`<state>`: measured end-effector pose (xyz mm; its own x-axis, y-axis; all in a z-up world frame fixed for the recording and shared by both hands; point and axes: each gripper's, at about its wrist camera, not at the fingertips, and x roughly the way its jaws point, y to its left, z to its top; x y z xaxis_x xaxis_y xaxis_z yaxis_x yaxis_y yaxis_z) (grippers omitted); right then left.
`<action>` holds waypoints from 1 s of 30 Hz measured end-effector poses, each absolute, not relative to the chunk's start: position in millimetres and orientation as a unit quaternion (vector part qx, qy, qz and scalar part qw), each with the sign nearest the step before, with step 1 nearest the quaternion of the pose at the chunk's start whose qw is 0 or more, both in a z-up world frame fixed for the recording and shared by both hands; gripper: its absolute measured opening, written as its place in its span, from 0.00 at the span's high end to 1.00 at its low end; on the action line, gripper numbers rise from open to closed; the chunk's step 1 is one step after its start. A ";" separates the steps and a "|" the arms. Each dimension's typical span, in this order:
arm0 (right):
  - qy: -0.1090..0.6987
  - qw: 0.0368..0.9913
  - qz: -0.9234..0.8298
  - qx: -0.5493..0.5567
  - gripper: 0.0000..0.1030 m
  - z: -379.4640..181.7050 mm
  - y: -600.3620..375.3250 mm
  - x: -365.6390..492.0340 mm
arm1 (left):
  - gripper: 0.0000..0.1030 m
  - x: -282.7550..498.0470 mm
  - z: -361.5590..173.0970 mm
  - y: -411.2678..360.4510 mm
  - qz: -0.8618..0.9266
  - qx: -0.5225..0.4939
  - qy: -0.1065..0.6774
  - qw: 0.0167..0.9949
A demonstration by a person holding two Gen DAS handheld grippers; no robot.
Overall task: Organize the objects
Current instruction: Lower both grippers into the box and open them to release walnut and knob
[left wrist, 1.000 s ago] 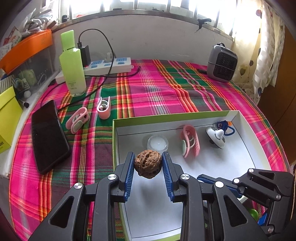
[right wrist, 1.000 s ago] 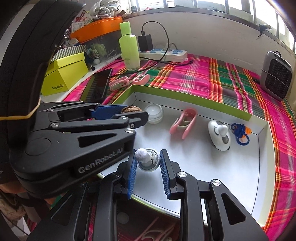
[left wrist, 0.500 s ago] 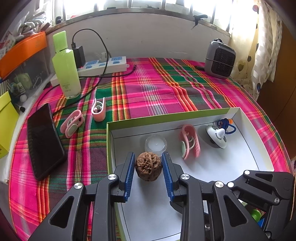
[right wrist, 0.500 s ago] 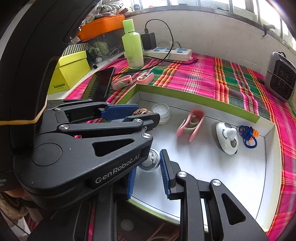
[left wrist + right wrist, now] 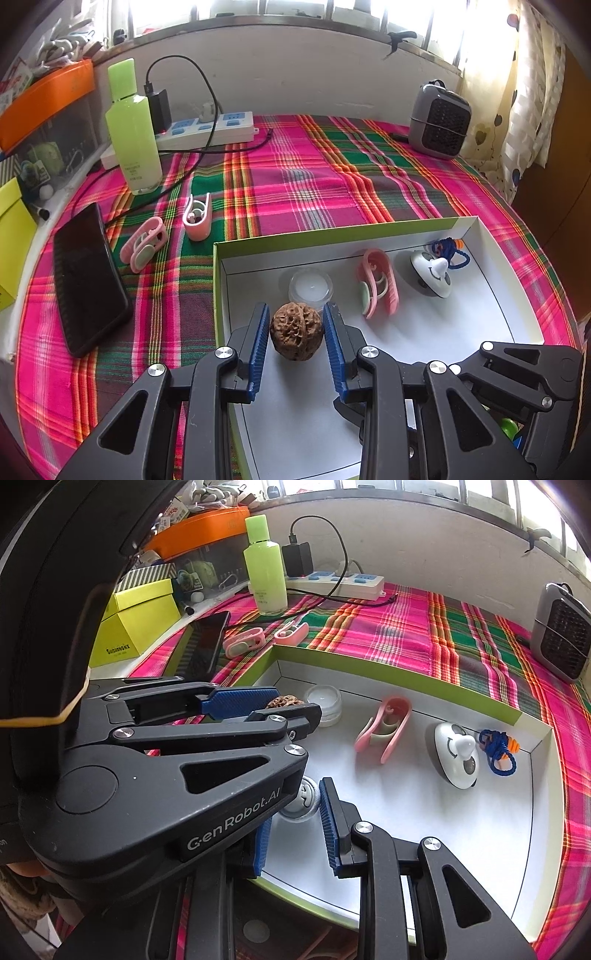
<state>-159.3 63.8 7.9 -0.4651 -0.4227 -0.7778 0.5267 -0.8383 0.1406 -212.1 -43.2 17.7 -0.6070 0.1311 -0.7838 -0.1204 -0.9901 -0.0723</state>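
A brown walnut (image 5: pixel 295 335) rests on the white floor of the green-rimmed box (image 5: pixel 332 235), between the fingers of my left gripper (image 5: pixel 295 332), which stand slightly apart from it, open. My right gripper (image 5: pixel 295 808) is open around a small white smiley toy (image 5: pixel 303 800), which sits on the box floor and is partly hidden by the left gripper. The box (image 5: pixel 388 672) also holds a clear round jar (image 5: pixel 311 288), a pink clip (image 5: pixel 378 282), a white smiley toy (image 5: pixel 432 273) and a blue cord (image 5: pixel 448 249).
On the plaid cloth left of the box lie two pink clips (image 5: pixel 144 243) (image 5: pixel 197 218) and a black phone (image 5: pixel 86 277). A green bottle (image 5: pixel 133 129), a power strip (image 5: pixel 207 129) and a grey heater (image 5: pixel 439 122) stand at the back. A yellow box (image 5: pixel 140 624) is at the left.
The left gripper has lowered the walnut to the box floor and opened slightly. The right gripper has opened off the small white toy, which now sits on the box floor.
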 end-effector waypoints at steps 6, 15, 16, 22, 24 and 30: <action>0.062 0.276 -0.855 0.435 0.75 8.1 63.3 -158.7 | 0.72 -211.7 19.9 -44.5 0.897 -0.437 -0.008 0.069; 0.054 0.275 -0.856 0.434 0.66 9.2 66.9 -158.4 | 0.70 -207.8 26.3 -45.7 0.901 -0.429 -0.010 0.065; 0.053 0.276 -0.856 0.434 0.66 9.6 67.1 -157.9 | 0.69 -207.1 27.2 -46.0 0.901 -0.428 -0.011 0.064; 0.047 0.270 -0.860 0.431 0.66 13.2 71.8 -155.1 | 0.67 -200.2 33.9 -50.5 0.904 -0.423 -0.019 0.059; 0.042 0.269 -0.861 0.429 0.65 15.3 74.0 -153.8 | 0.67 -196.2 38.2 -52.3 0.907 -0.417 -0.021 0.058; 0.032 0.265 -0.866 0.422 0.65 22.7 80.0 -146.7 | 0.66 -184.6 47.6 -57.0 0.911 -0.408 -0.027 0.051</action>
